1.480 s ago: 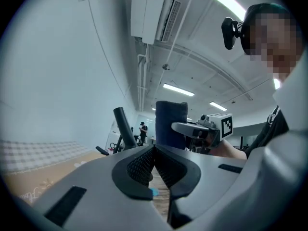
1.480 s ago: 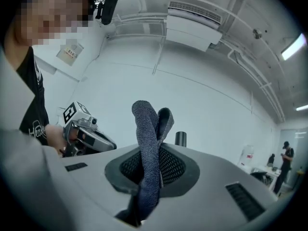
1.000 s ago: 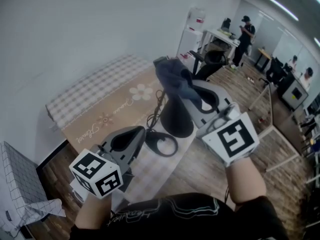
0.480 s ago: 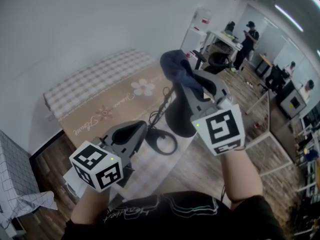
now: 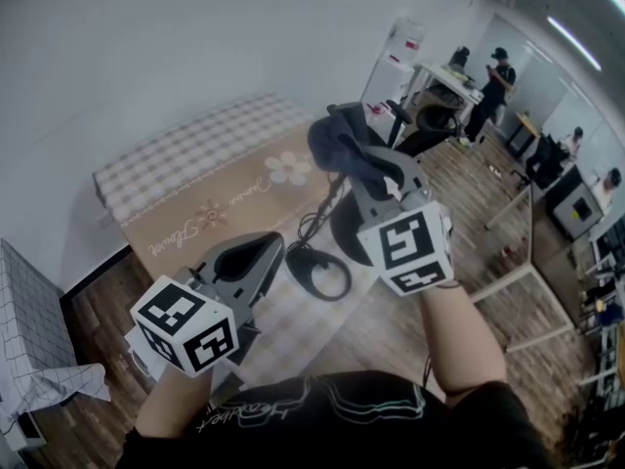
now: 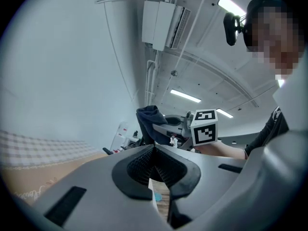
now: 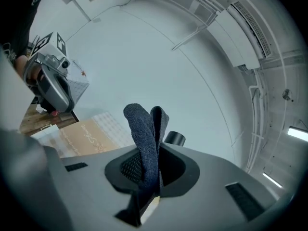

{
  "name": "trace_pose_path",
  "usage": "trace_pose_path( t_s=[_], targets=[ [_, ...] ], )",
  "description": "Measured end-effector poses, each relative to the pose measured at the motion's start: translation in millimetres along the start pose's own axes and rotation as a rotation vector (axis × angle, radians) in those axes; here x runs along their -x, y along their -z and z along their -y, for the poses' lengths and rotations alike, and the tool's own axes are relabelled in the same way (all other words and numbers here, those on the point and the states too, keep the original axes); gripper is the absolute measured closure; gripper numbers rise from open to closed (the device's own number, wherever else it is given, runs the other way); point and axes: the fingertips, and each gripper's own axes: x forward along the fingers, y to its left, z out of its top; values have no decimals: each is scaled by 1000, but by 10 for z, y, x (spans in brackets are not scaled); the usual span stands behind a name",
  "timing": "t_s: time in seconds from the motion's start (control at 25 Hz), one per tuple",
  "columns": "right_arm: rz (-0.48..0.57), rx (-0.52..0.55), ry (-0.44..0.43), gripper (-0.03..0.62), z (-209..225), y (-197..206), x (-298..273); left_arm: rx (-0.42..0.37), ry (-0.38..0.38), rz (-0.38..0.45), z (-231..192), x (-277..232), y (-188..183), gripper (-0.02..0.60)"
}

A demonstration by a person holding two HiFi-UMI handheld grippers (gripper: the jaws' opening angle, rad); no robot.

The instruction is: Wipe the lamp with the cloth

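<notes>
In the head view the black cone-shaped lamp (image 5: 343, 236) stands on the table, largely hidden behind my right gripper (image 5: 361, 164). That gripper is shut on a dark blue cloth (image 5: 336, 143), which bunches at the top of the lamp. The right gripper view shows the cloth (image 7: 145, 134) pinched between the jaws of the right gripper (image 7: 149, 165), with the lamp's black top (image 7: 174, 138) just behind. My left gripper (image 5: 256, 254) hovers shut and holds nothing, to the left of the lamp. In the left gripper view (image 6: 155, 150) the cloth (image 6: 148, 121) shows ahead.
The table (image 5: 195, 179) has a checked cover and a brown runner with flower prints. A black round disc with a cord (image 5: 317, 273) lies beside the lamp. A white wall stands behind. People and desks are far off at the right (image 5: 498, 76).
My right gripper has swung left and nearer with the cloth and now covers most of the lamp. The left gripper has barely moved.
</notes>
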Motion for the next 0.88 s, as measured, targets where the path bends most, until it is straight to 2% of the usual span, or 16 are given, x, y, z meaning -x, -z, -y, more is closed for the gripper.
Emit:
trace_pose_path(
  t_s=[0.2,0.48,0.88],
  targets=[
    [-36,-34,-33,540,-149,185,-107,28,-49,20,-125,83,32,581],
    [-82,-58,-77,540,-362,393,-191,34,-73,16,-168,113,127,581],
    [-158,-14,-110,540,-615,590,-230,61,-83,9,-213,133,246,581]
  ],
)
